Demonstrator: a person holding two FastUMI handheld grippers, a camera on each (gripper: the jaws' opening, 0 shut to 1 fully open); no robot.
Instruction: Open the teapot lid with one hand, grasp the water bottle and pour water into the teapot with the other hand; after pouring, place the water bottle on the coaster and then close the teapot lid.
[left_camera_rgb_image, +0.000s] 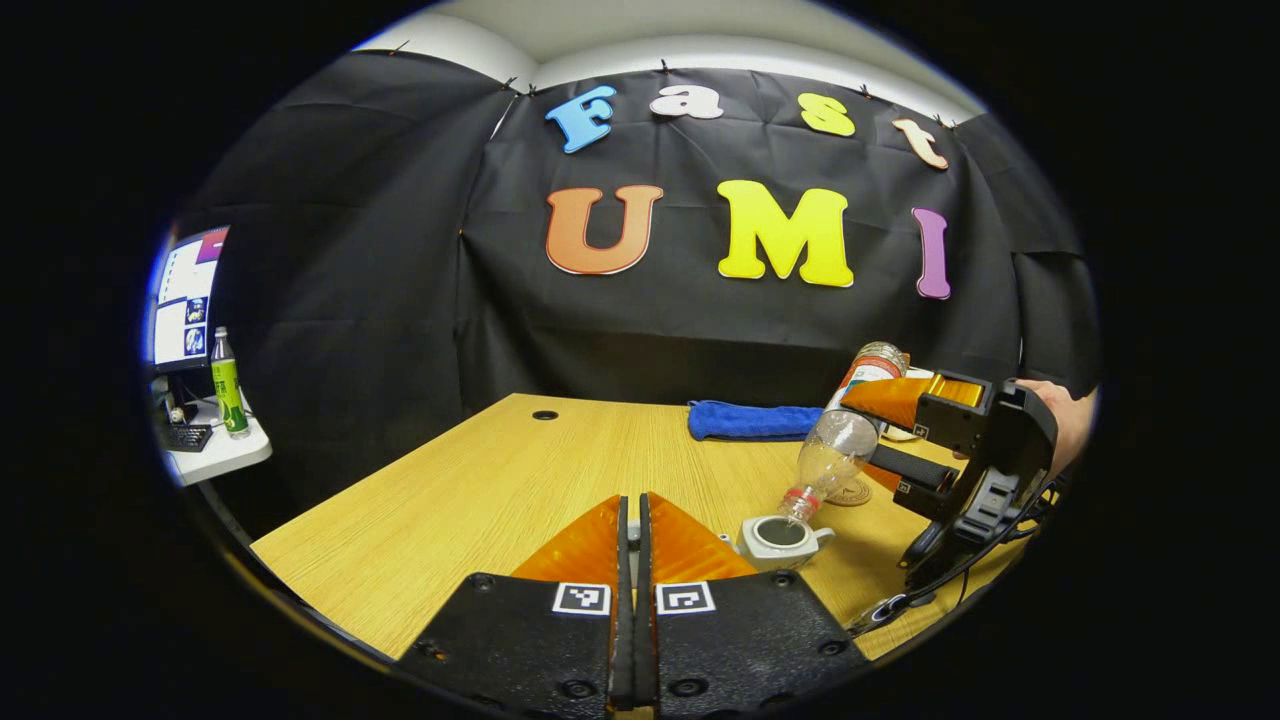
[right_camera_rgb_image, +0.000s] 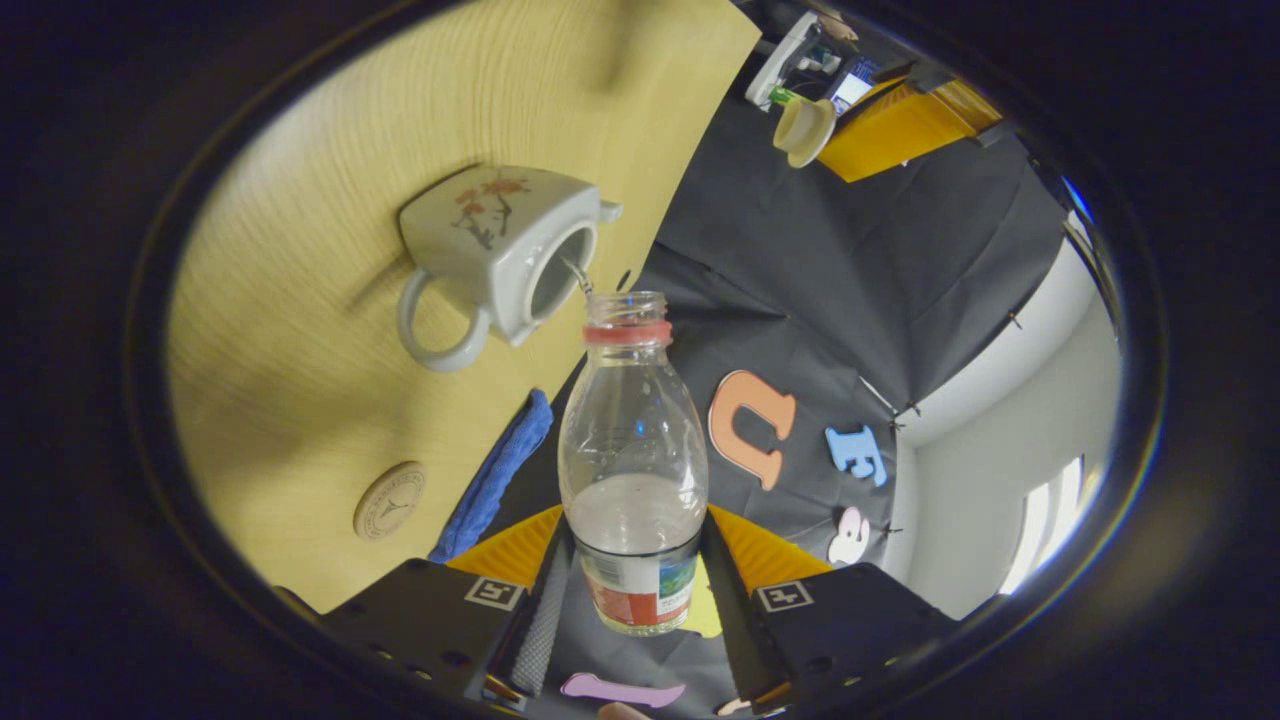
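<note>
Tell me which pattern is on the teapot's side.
Red blossoms on a dark branch on the teapot, clearest in the right gripper view.

Black cloth wall (left_camera_rgb_image: 400, 300); wooden table (left_camera_rgb_image: 480, 500); white side desk (left_camera_rgb_image: 215, 455).

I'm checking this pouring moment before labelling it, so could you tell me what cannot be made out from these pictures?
- Water level in the teapot: right gripper view, its wall hides the inside; too small in the left gripper view.
- Lid: right gripper view, small and far off; in the left gripper view the left gripper fingers hide what they hold.
- Water bottle base: right gripper body cuts it off.
- Coaster: the bottle partly covers it.
</note>
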